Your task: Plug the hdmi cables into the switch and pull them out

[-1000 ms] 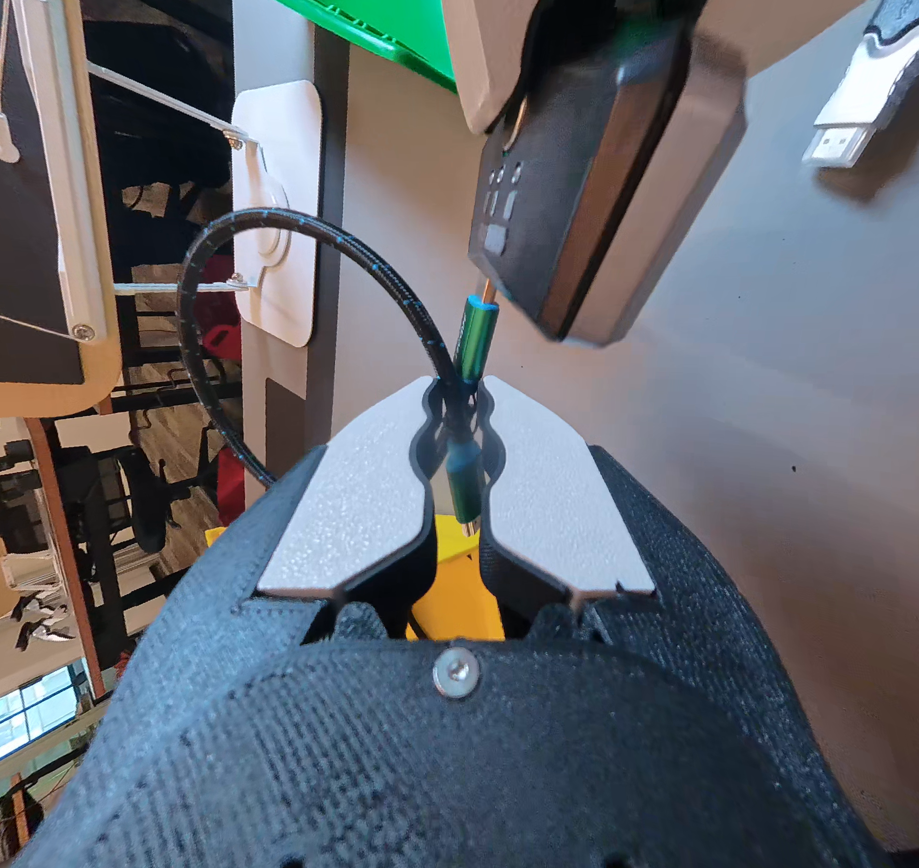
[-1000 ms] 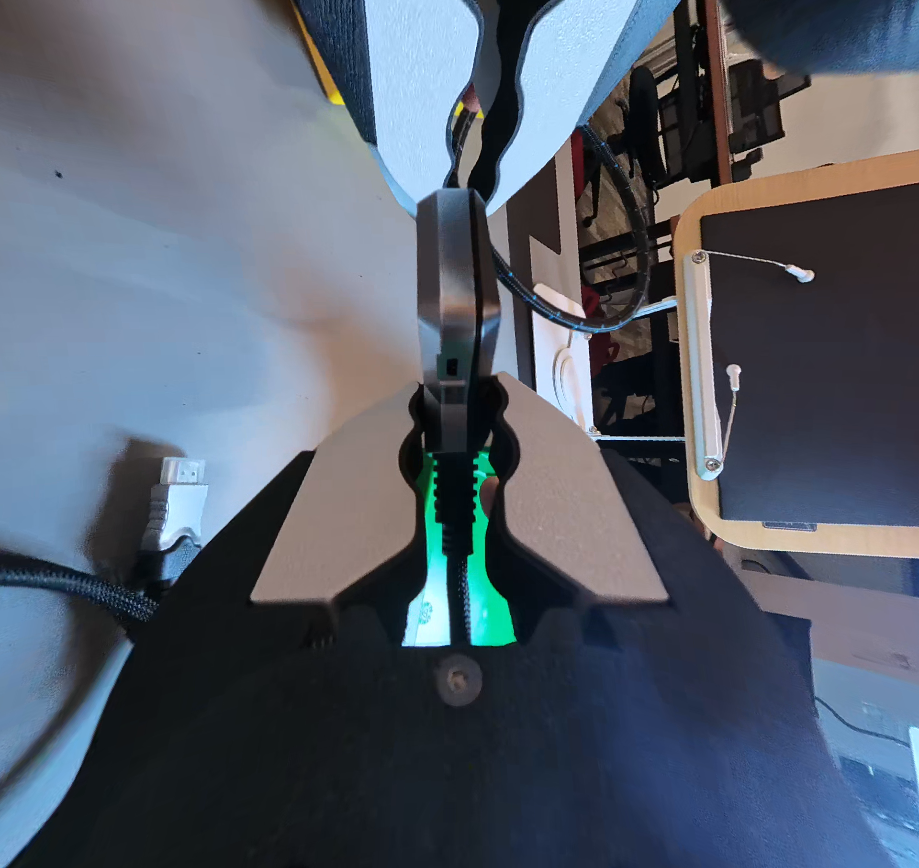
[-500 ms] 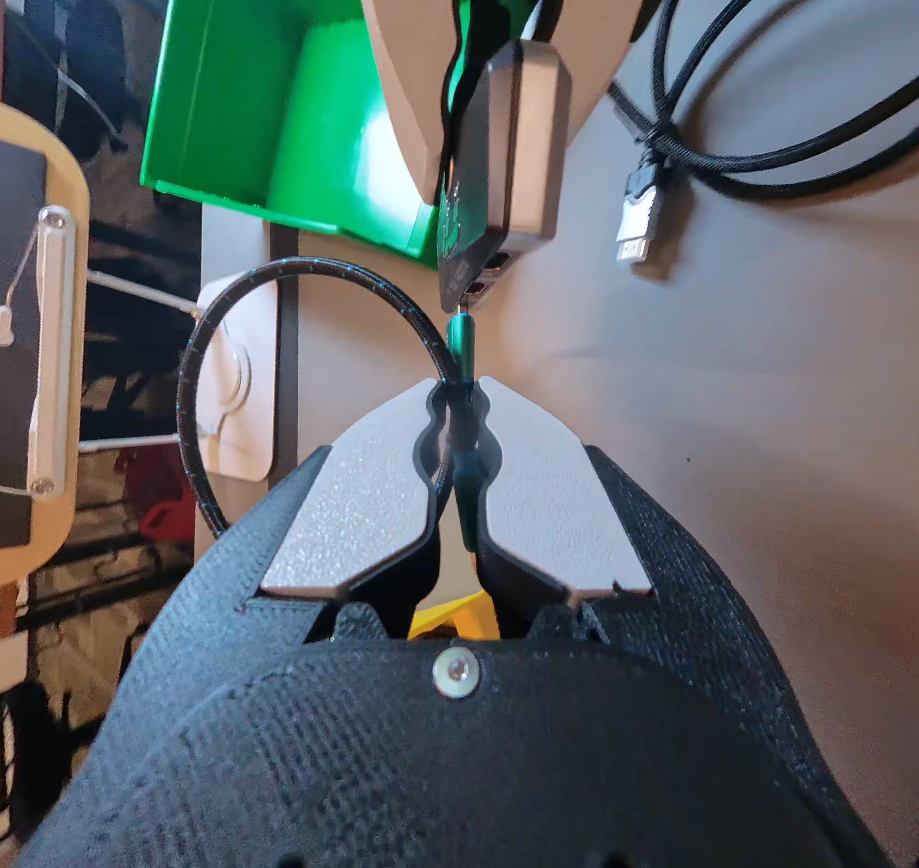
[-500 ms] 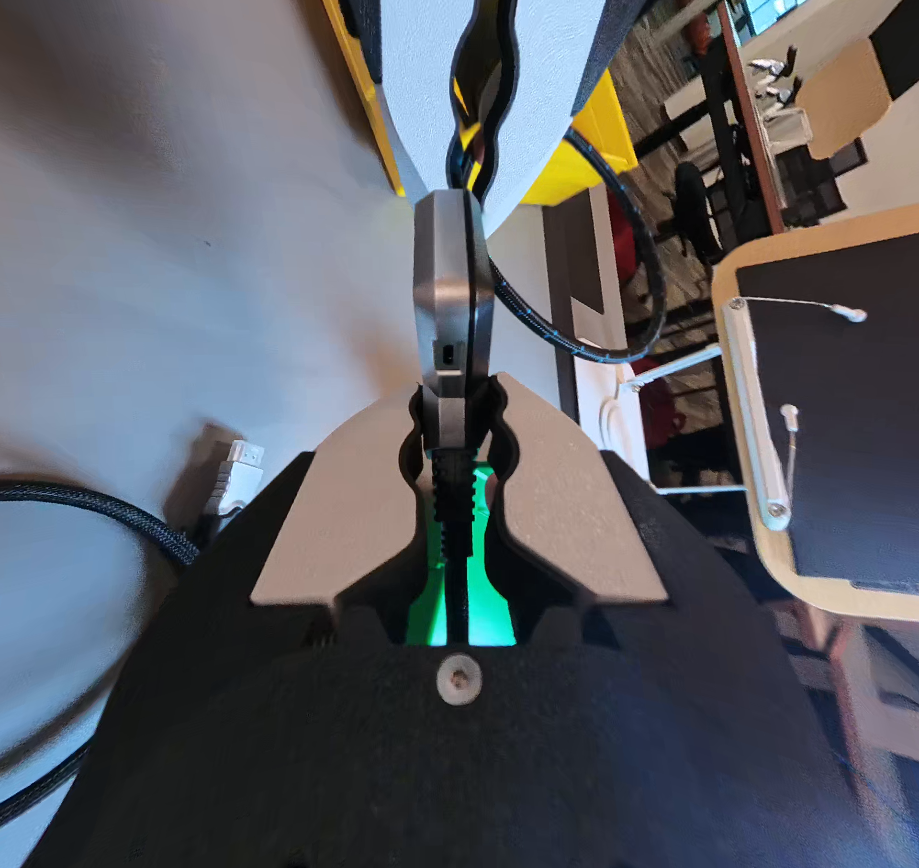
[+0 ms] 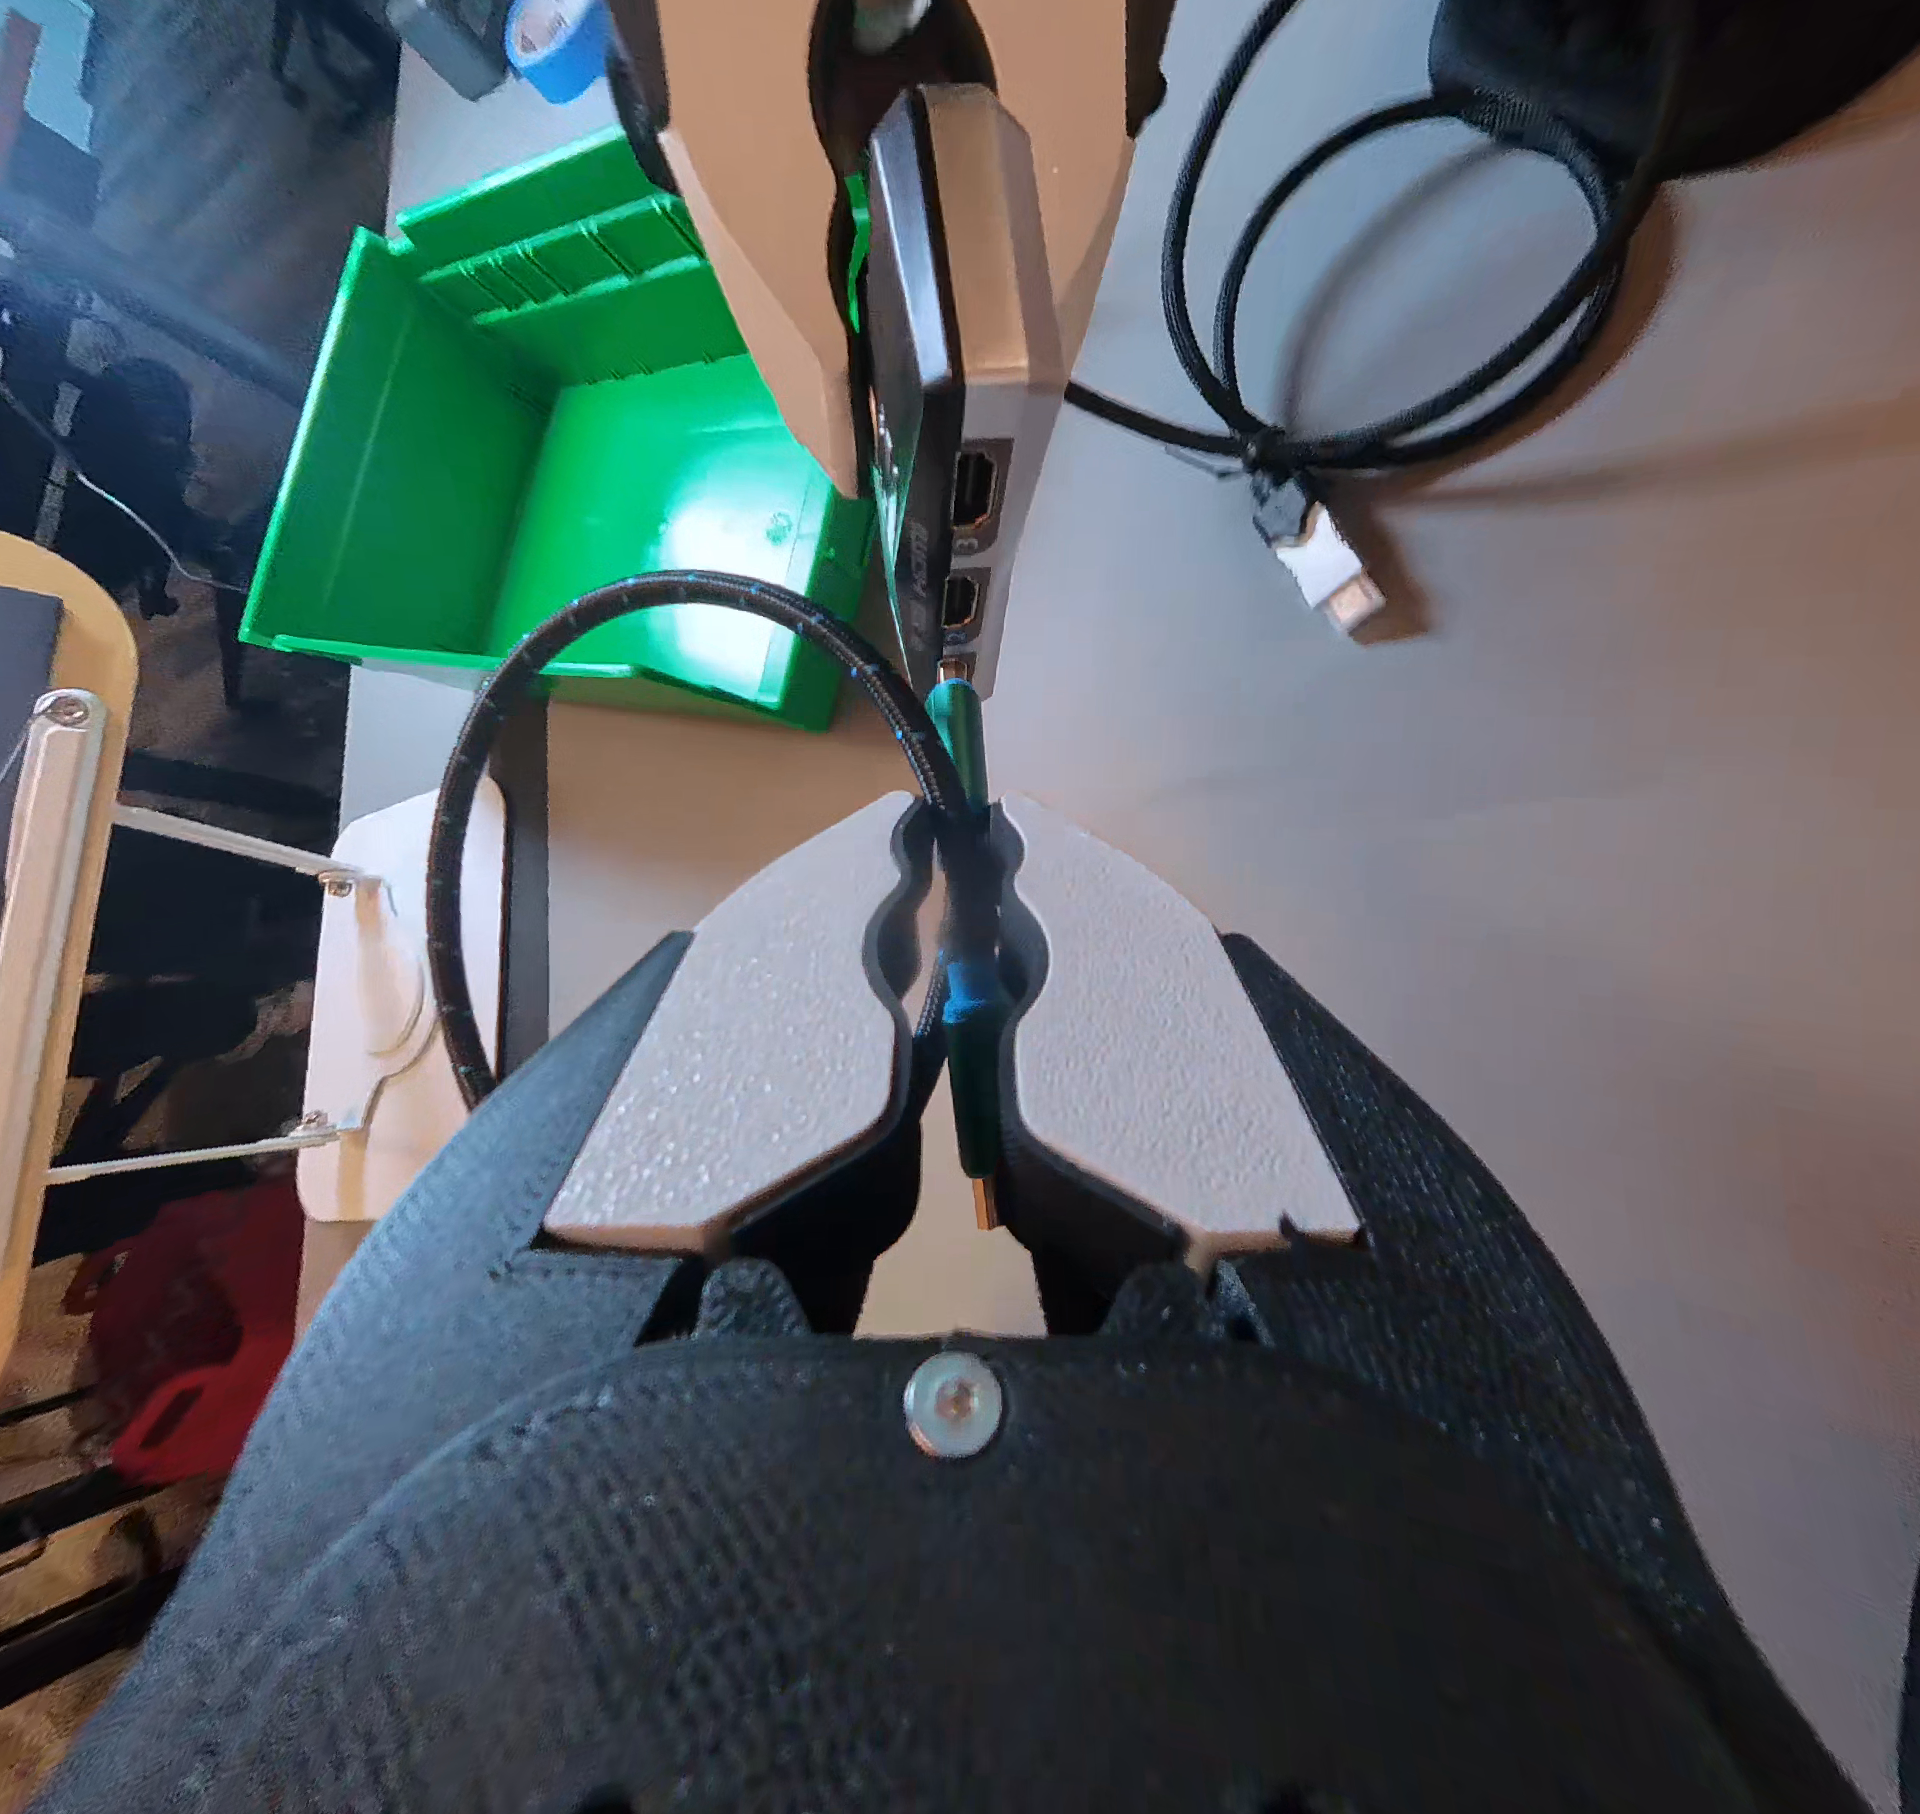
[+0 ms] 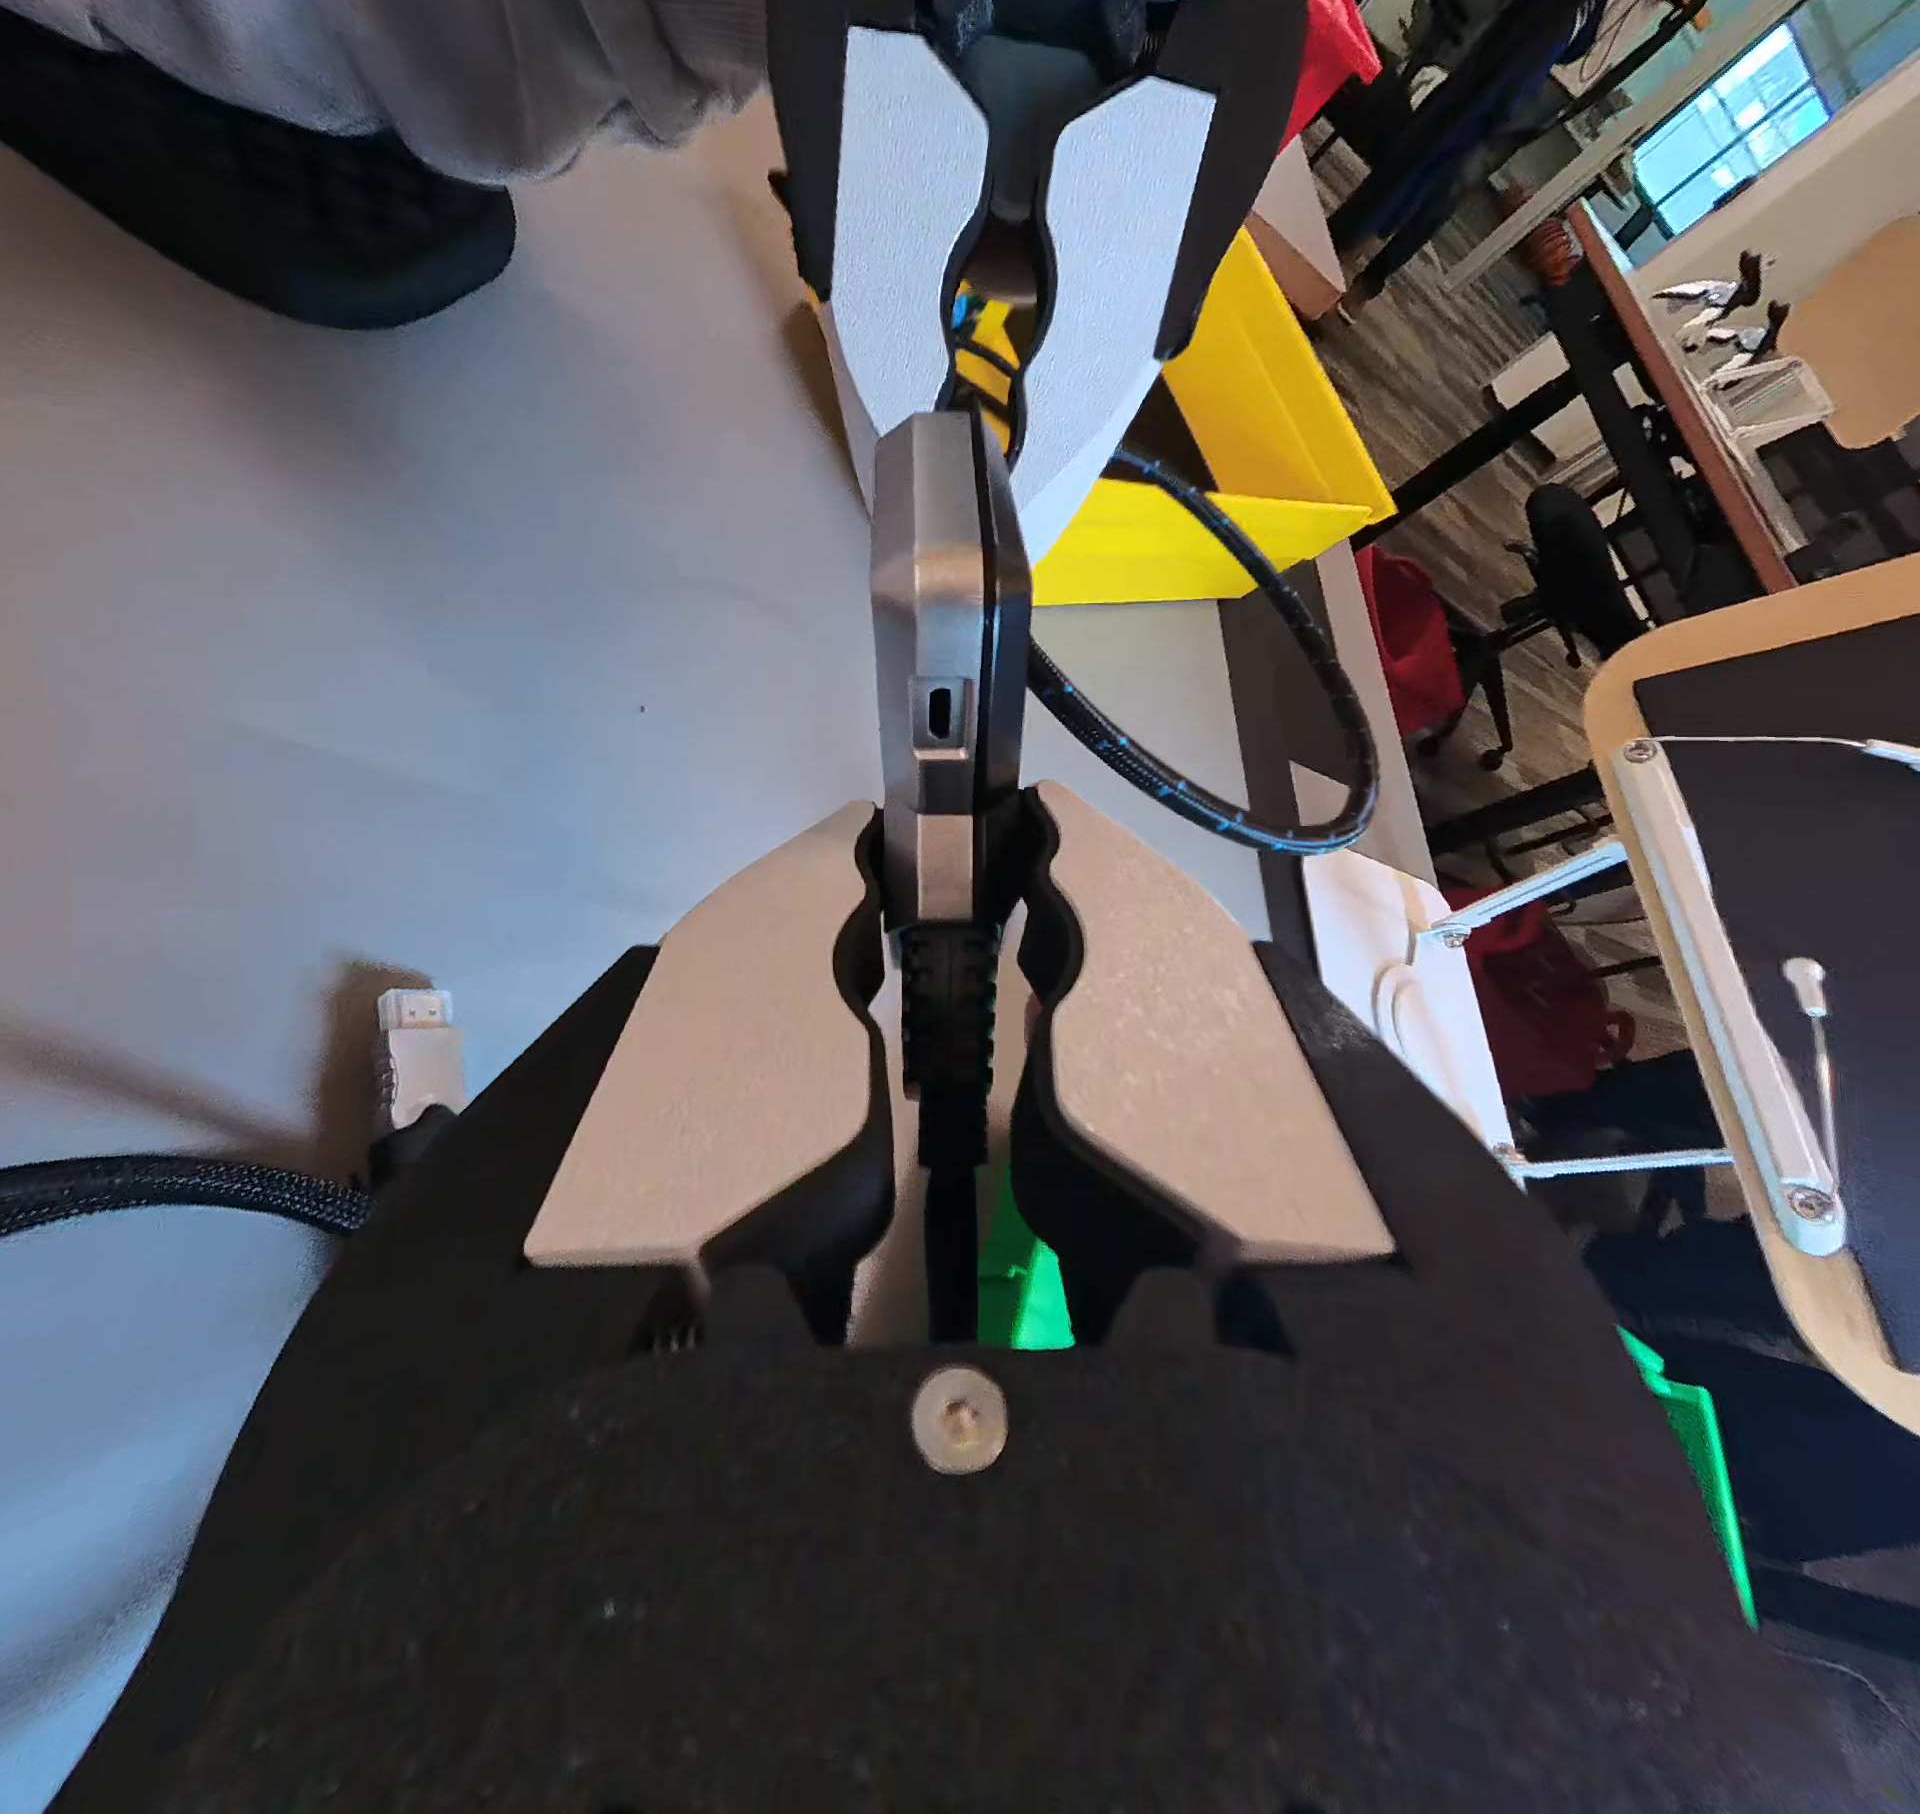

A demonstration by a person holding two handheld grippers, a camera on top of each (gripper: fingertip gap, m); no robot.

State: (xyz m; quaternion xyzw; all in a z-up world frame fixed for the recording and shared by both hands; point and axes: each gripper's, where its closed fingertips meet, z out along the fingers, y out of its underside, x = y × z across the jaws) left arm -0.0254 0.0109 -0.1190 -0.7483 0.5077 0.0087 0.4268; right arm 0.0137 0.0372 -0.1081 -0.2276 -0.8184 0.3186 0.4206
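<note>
My left gripper (image 5: 961,808) is shut on a short black braided cable (image 5: 488,788) with green plugs. One green plug (image 5: 961,741) points up, and its tip meets the lowest port of the grey and black switch (image 5: 956,310). How deep it sits I cannot tell. The other green plug (image 5: 975,1089) lies between my fingers. My right gripper (image 6: 951,808) is shut on the switch (image 6: 940,642) at its cable end and holds it above the table. The left gripper (image 6: 997,330) shows opposite it. A second, black HDMI cable (image 5: 1382,310) with a silver plug (image 5: 1330,580) lies coiled on the table.
A green bin (image 5: 416,476) stands at the table's edge beside the switch, and a yellow bin (image 6: 1257,476) behind the left gripper. A blue tape roll (image 5: 556,39) lies farther off. The silver plug (image 6: 421,1037) lies left of my right gripper. A grey sleeve (image 6: 416,29) is near. There is about 6 centimetres between the tips of the two grippers.
Both grippers have tilted and swung together, so more of the table and bins shows. The switch has turned its port edge toward the left view. The green plug stays at the switch.
</note>
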